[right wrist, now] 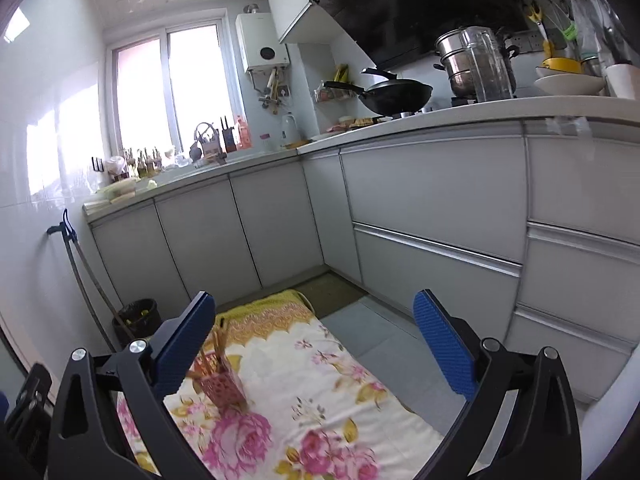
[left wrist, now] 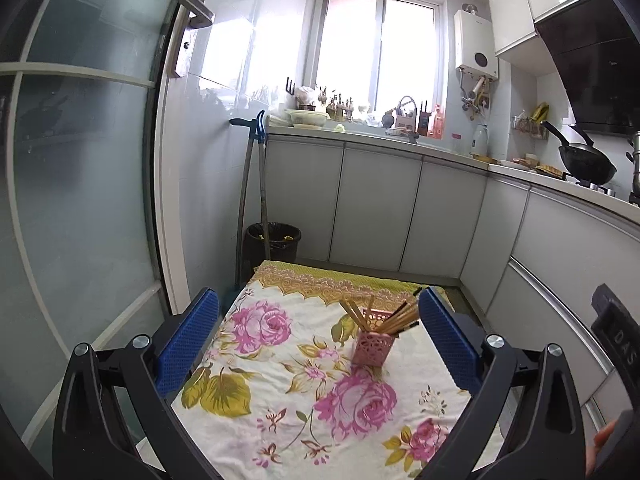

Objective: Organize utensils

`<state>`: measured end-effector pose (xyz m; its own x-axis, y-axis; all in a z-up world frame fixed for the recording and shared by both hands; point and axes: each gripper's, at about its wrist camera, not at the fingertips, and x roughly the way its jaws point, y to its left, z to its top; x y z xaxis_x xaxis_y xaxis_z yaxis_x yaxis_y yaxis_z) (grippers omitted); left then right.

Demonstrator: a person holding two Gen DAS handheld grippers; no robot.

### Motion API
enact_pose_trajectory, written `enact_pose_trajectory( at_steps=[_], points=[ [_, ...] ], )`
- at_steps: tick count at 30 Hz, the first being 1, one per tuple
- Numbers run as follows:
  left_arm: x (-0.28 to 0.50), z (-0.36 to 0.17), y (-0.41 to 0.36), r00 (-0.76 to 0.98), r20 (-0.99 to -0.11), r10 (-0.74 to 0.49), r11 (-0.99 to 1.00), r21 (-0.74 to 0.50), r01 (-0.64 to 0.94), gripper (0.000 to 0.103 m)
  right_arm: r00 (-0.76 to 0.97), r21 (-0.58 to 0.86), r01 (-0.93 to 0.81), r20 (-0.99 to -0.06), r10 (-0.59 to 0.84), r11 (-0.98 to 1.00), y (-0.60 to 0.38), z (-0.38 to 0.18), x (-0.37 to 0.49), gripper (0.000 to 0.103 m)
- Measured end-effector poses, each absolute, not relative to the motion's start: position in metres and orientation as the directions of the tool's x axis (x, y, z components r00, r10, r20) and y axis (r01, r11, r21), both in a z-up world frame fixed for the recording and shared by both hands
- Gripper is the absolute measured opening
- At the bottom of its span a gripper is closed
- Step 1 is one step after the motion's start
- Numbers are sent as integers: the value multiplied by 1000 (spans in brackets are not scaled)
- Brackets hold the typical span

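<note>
A pink lattice holder (left wrist: 373,347) stands upright on a floral cloth (left wrist: 280,360) that covers the bench, right of centre in the left wrist view and at lower left in the right wrist view. Wooden chopsticks (left wrist: 394,316) fan out of its top; the bundle is too tangled to count. Bare cloth lies open all around the holder, and the cloth's far edge ends before the white cabinets (left wrist: 380,208). The left gripper (left wrist: 320,340) has its jaws wide apart with nothing between them; so does the right gripper (right wrist: 316,344). At the left wrist view's right edge, a black part (left wrist: 618,340) reads "DAS". One black bin (left wrist: 274,240) stands at the wall, one wok (right wrist: 394,94) on the stove.
</note>
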<state>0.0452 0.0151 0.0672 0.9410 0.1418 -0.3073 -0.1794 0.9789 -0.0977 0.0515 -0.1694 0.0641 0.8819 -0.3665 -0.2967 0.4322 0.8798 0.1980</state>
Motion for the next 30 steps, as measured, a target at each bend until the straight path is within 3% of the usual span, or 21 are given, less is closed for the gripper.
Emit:
enact_pose_trajectory(
  at_steps=[3, 11, 30],
  points=[
    [11, 72, 1, 941, -320, 110, 984, -99, -149, 96, 865, 139, 444, -323, -383, 885, -167, 62, 7, 96],
    [-48, 83, -11, 952, -281, 118, 987, -75, -145, 96, 868, 142, 459, -281, -409, 877, -166, 67, -69, 96],
    [-72, 98, 1, 956, -225, 190, 973, -84, -213, 96, 885, 151, 435, -253, -391, 888, -160, 73, -87, 96]
  ],
)
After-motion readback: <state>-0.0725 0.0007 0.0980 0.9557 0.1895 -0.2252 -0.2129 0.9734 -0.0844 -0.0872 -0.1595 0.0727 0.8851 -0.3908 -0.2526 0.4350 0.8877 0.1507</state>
